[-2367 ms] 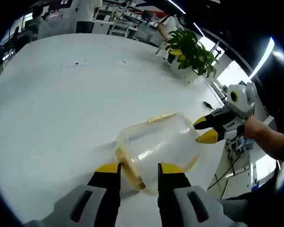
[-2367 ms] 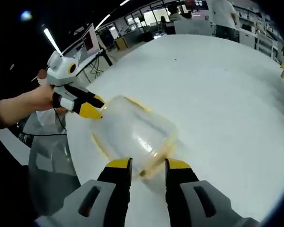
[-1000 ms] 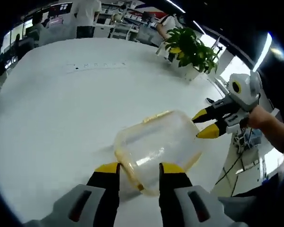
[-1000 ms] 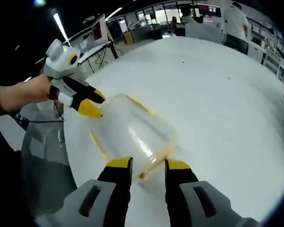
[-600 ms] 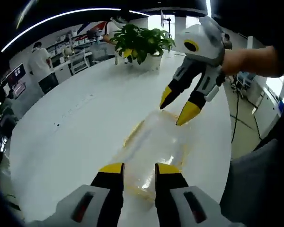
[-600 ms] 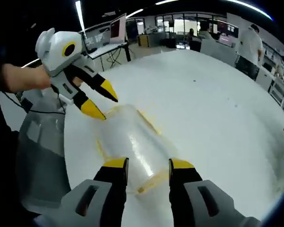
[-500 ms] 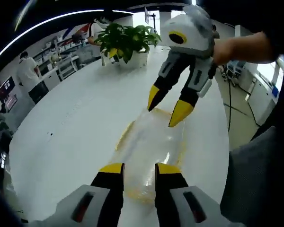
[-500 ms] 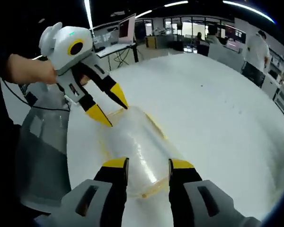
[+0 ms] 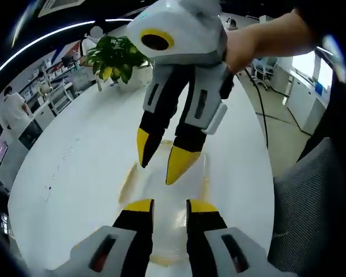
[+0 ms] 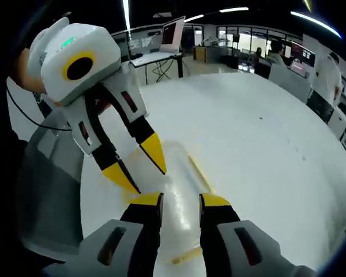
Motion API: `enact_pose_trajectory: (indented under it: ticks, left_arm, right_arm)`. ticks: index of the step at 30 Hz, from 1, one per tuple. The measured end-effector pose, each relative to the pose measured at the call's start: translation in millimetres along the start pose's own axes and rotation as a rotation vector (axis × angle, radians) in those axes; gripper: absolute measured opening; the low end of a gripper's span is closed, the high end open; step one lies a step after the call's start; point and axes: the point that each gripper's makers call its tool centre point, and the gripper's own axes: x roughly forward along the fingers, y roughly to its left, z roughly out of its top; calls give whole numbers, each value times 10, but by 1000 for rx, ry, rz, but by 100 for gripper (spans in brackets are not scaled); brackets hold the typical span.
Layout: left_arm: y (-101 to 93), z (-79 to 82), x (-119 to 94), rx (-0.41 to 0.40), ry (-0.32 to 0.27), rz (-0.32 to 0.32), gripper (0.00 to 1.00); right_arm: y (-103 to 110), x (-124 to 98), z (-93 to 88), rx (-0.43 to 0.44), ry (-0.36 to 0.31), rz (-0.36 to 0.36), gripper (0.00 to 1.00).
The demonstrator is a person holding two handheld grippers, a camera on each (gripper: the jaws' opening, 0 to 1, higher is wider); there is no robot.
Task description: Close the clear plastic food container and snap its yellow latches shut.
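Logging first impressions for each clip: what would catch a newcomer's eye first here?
The two grippers facing each other nose to nose: in the left gripper view the right gripper looms above the left gripper, yellow-tipped fingers open. Between them the clear plastic food container lies on the white table, a potted plant behind.

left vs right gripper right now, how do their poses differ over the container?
In the right gripper view, the left gripper comes in from the upper left; in the left gripper view, the right gripper descends from the top. Both are open, yellow fingertips aimed down at the clear container on the white table, neither clamped on it.
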Motion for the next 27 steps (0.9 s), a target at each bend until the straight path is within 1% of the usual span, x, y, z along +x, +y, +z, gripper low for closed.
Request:
enact_pose_trajectory:
  ticks: [3,7,9,10,11,12,17,18,20,21,23,25,26,27]
  left_arm:
    - [-36,-18,4,16,8,-6,15]
    - [-69,-21,-20,28,14,-8,16]
    - [-78,-6,-35,40,11,3,22]
    - [-43,46,-49,64,-15,38,26]
    - [-76,51,-52,70,-19,31,29]
    - [-95,49,-47,75,-18,26,29]
    - [-155,7,45,111,6,23,35]
    - [-145,1,55,112,9,28,35]
    - [-139,-18,78,115,17,36,35]
    - [-143,-25,89,114,18,36,35]
    - [-166,-55,120,119,27,35,35]
    - [-191,-129,149,160,63,35,35]
    - [-204,-134,153,171,60,40,36]
    - [-202,-104,152,197,44,43,36]
  right_arm:
    - [-9,37,22,-17,10,5,23]
    - [-42,61,87,-27,4,3,24]
    - [-56,81,107,-35,6,1,25]
    - [-60,86,111,-36,7,1,26]
    - [-70,98,117,-35,10,4,26]
    - [-69,106,119,-37,14,10,26]
    - [-134,143,112,-92,70,41,29]
    - [-152,139,104,-92,83,47,29]
    - [-146,142,106,-75,103,94,32]
    - [-165,146,108,-82,114,99,32]
    - [-223,146,63,-131,171,106,31]
    - [-249,166,71,-150,195,121,31]
    - [-260,175,115,-149,190,131,31]
    - [-271,178,139,-144,190,138,32]
